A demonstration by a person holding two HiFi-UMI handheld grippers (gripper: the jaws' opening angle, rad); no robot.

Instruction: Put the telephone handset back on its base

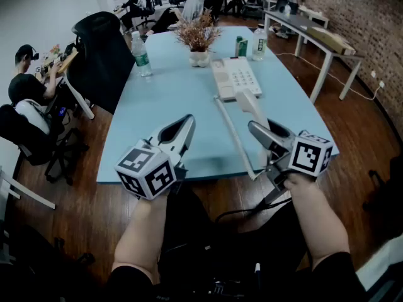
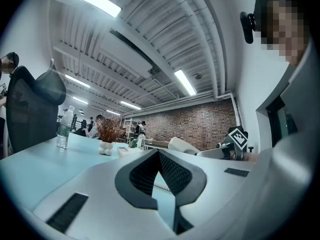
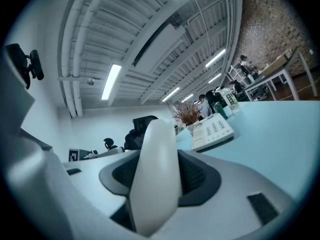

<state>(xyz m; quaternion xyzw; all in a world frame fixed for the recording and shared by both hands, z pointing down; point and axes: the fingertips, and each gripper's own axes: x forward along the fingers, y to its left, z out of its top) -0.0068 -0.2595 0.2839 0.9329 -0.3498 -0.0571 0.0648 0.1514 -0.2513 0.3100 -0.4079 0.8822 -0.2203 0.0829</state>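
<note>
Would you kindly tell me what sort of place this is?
Most likely an open-plan office: people sit working in the background, a black office chair stands by the blue table, and a telephone base sits on it.

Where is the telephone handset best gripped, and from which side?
Grip the handset across its slim handle, coming from the near side, as the right gripper does now. The handle fits between the pads, and the far end stays free for the base.

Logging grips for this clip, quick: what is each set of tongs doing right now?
Left tongs: closed, empty.
Right tongs: closed on the telephone handset.
</note>
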